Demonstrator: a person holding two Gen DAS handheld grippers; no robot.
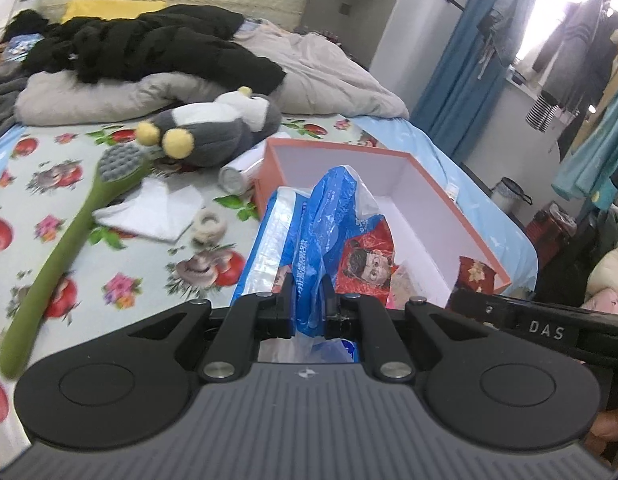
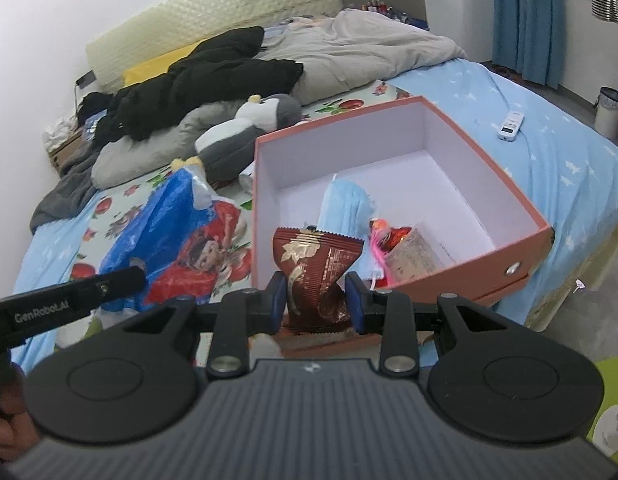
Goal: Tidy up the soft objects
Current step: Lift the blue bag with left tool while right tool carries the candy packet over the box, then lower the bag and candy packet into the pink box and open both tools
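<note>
My left gripper [image 1: 309, 300] is shut on a blue and red plastic bag [image 1: 329, 232], held up beside the orange box [image 1: 461, 196]. In the right wrist view that bag [image 2: 177, 240] hangs left of the box [image 2: 469, 276]. My right gripper [image 2: 316, 296] is shut on a dark red snack packet [image 2: 315, 268] at the box's near edge. Inside the box lie a light blue face mask [image 2: 347, 204] and a small pink and red item [image 2: 389, 240]. A grey and white plush penguin [image 1: 213, 128] lies on the bed behind the box.
A green long-handled brush [image 1: 69, 236], white folded cloth [image 1: 153, 208], a hair tie [image 1: 208, 226] and a white bottle [image 1: 239, 176] lie on the floral sheet. A black coat [image 1: 149, 48] and grey duvet [image 1: 329, 68] cover the far bed. A remote [image 2: 511, 125] rests right of the box.
</note>
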